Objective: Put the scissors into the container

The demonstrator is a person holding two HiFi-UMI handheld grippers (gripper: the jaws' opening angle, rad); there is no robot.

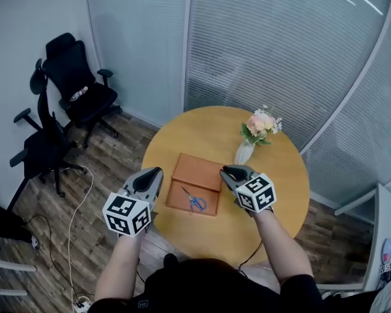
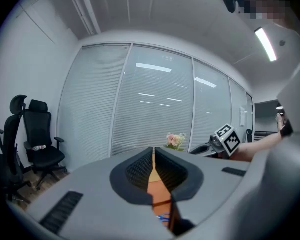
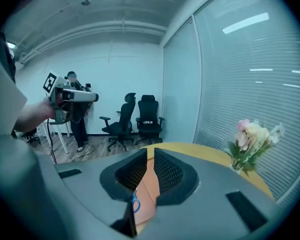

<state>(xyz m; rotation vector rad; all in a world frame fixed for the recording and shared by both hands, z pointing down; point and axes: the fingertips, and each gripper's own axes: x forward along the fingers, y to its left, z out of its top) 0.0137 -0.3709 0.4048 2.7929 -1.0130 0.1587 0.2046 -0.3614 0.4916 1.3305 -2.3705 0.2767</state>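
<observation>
Blue-handled scissors (image 1: 195,201) lie flat on the near part of a brown, shallow container (image 1: 197,169) in the middle of the round wooden table (image 1: 280,194). Both grippers hover above the table's near side, apart from the scissors. My left gripper (image 1: 158,172) is at the container's left edge and my right gripper (image 1: 225,171) at its right edge; both are shut with nothing between the jaws. Past the shut jaws of the left gripper (image 2: 153,151), a bit of the scissors (image 2: 163,217) shows on the brown surface. The right gripper (image 3: 150,151) looks over the scissors (image 3: 135,204) too.
A white vase of pink flowers (image 1: 246,150) stands on the table just beyond the container's right corner. Two black office chairs (image 1: 78,83) are on the wood floor at the left. Glass walls with blinds (image 1: 280,57) ring the far side. A person (image 3: 80,119) stands at the back.
</observation>
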